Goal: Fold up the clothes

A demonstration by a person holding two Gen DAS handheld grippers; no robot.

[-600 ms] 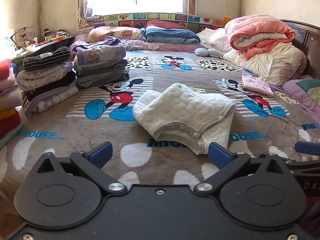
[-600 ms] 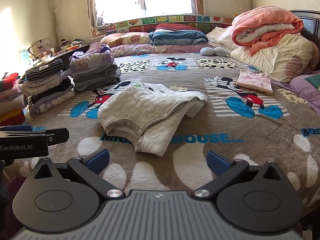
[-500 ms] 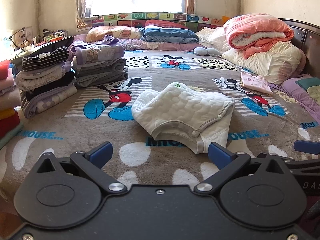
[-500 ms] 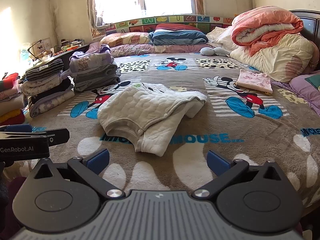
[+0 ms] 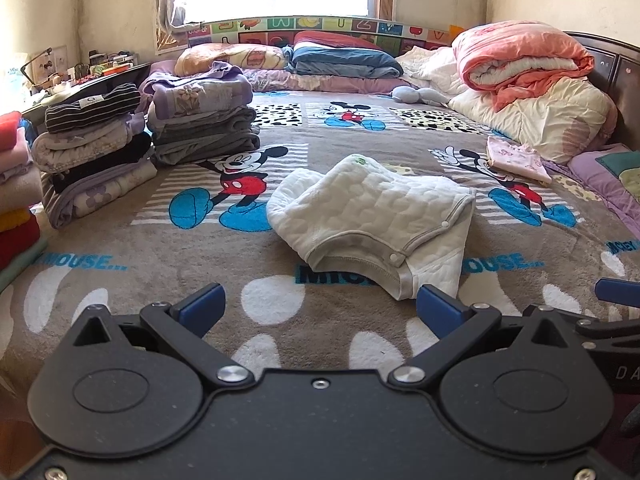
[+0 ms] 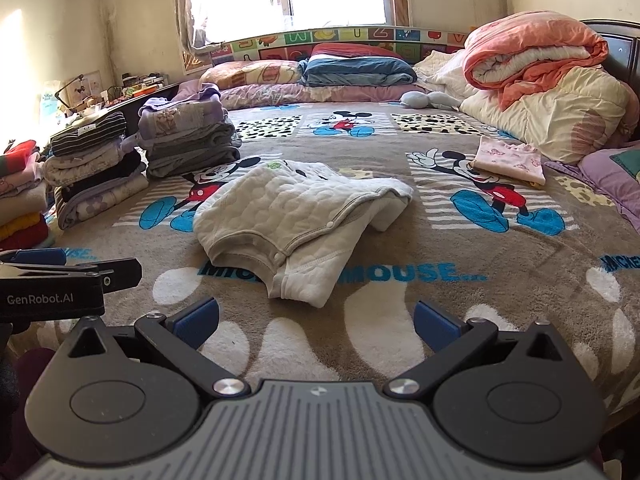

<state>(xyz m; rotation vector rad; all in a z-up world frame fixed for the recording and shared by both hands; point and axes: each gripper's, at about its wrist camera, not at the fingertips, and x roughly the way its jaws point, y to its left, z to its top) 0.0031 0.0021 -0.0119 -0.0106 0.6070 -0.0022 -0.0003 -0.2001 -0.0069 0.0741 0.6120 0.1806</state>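
Both sets of jaws stand as wide as they go, with nothing between them. The left gripper [image 5: 320, 304] and the right gripper [image 6: 316, 318] hang low in their frames above the brown cartoon-print blanket [image 5: 132, 252], short of the garment. Against the pictures from half a second ago almost nothing has changed: the grippers hover in the same place and the cloth lies as it did, so no fold is in hand; I judge this a pause between steps. The white quilted garment [image 5: 372, 216] lies at the centre of both frames, loosely doubled over, its snap-fastened edge toward the camera and one corner hanging forward, untidy. Stacks of folded clothes [image 5: 200, 124] sit in the upper left.
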